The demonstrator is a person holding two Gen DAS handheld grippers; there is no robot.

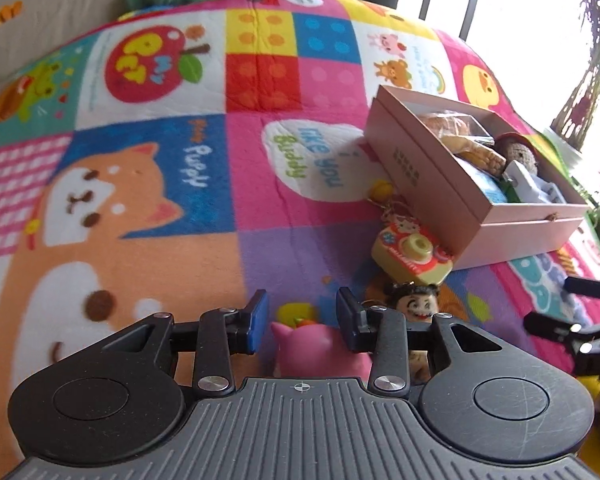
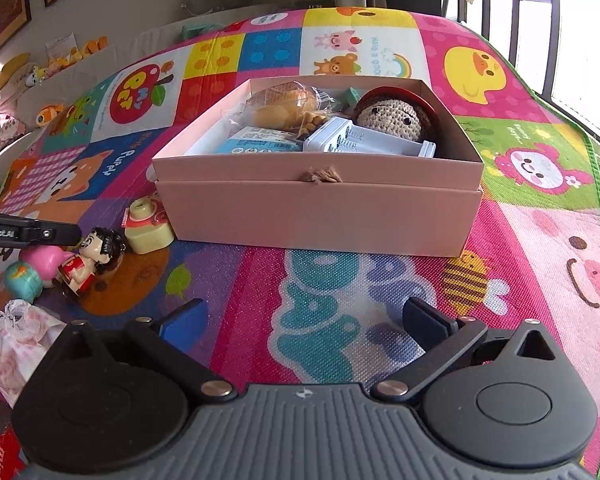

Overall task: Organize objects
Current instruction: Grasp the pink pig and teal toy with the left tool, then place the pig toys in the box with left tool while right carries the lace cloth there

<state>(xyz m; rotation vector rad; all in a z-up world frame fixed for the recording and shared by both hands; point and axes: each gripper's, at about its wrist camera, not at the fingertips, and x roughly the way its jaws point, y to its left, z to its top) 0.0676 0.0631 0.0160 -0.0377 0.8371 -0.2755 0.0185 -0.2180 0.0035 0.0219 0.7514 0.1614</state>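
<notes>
my left claw hung spread, gripping nothing, pink toy just under and between its tips; right claw spread too, farther off, facing the box.

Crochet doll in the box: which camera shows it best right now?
The right wrist view. It looks into the open pink box from the front, so the crochet doll shows its face, eyes and red hat. The left wrist view sees the doll small, side-on at the frame's right, partly hidden by other items.
</notes>
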